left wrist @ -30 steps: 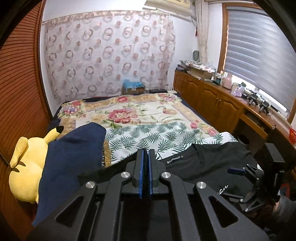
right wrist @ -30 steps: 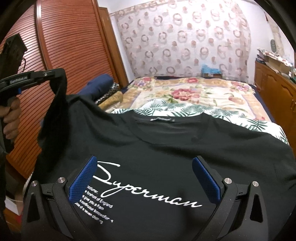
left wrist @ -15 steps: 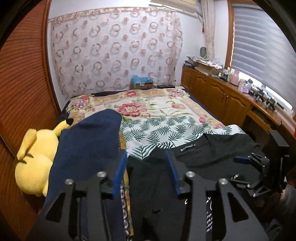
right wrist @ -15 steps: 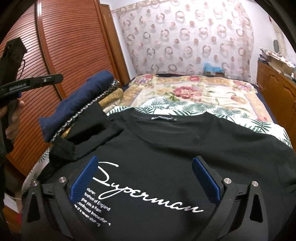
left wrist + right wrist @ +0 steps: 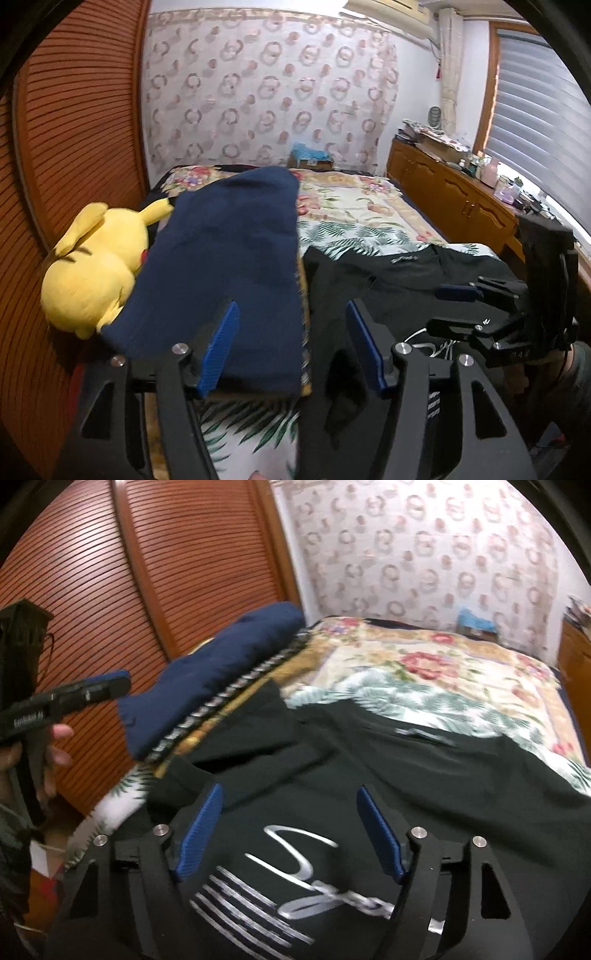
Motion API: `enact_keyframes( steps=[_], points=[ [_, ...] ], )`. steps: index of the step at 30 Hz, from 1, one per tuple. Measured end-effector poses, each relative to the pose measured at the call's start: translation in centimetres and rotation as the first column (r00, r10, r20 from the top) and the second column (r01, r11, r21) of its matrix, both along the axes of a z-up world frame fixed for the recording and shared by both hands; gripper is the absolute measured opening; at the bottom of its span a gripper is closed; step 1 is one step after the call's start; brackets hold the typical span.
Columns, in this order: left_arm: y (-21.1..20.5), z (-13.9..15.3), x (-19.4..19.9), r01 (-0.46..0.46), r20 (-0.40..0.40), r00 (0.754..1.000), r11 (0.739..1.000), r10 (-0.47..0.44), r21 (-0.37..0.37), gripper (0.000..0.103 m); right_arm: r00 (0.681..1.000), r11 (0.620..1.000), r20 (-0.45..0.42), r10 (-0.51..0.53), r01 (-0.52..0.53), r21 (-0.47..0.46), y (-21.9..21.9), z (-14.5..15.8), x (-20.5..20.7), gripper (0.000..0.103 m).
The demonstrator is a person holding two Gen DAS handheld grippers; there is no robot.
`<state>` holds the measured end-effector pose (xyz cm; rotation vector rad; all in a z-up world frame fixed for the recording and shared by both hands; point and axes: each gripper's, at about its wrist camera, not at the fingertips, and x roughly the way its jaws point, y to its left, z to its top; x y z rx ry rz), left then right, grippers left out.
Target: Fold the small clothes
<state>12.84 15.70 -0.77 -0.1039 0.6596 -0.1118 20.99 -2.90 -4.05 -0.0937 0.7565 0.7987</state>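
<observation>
Left wrist view, bottom of frame: left gripper point(image 5: 291, 350) with blue-padded fingers point(image 5: 221, 349) spread wide apart, holding nothing, hanging over the seam between a folded navy-blue garment point(image 5: 229, 266) at centre left and a black cotton T-shirt point(image 5: 391, 280) at centre right. Right of centre: right gripper point(image 5: 458, 306), fingers apart. Left edge: yellow plush toy point(image 5: 92, 266) beside the navy garment. Further up: bed with floral and palm-leaf cover point(image 5: 354, 218), then wooden cabinets point(image 5: 450, 199) at right.

Right wrist view, bottom: right gripper point(image 5: 291, 834), fingers point(image 5: 380, 838) wide apart, empty, just above the black T-shirt point(image 5: 406, 768) lying flat on the bed point(image 5: 443, 679), white script lettering point(image 5: 295, 878) between them. Left sleeve folded inward at centre left. Upper left: navy garment point(image 5: 221, 668) atop a patterned stack.
</observation>
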Motion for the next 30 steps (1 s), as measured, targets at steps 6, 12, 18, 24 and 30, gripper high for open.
enact_keyframes(
  steps=[6,12,18,24,30],
  points=[
    [2.4,-1.6,-1.8,-0.057,-0.016,0.998,0.998,0.056,-0.032,0.061,0.991,0.992,-0.042,0.125,-0.125,0.004,5.4,-0.6,-0.3,0.071],
    [3.4,-2.3,-3.0,-0.084,-0.024,0.996,0.995,0.083,-0.047,0.061,0.979,0.981,-0.095,0.18,-0.186,-0.049,9.3,-2.7,-0.3,0.06],
    [3.5,-2.7,-3.5,-0.087,-0.023,0.996,0.995,0.086,-0.051,0.061,0.976,0.979,-0.113,0.185,-0.192,-0.062,8.4,-3.5,-0.7,0.01],
    [2.6,-2.8,-3.8,-0.064,-0.017,0.998,0.996,0.063,-0.058,0.061,0.985,0.987,-0.08,0.152,-0.155,-0.034,5.1,-2.2,-2.2,0.006],
    [0.8,-2.6,-3.5,-0.023,-0.016,1.0,0.998,0.022,-0.052,0.061,0.993,0.995,-0.071,0.094,-0.096,-0.012,1.5,-1.1,-3.7,0.006]
  ],
)
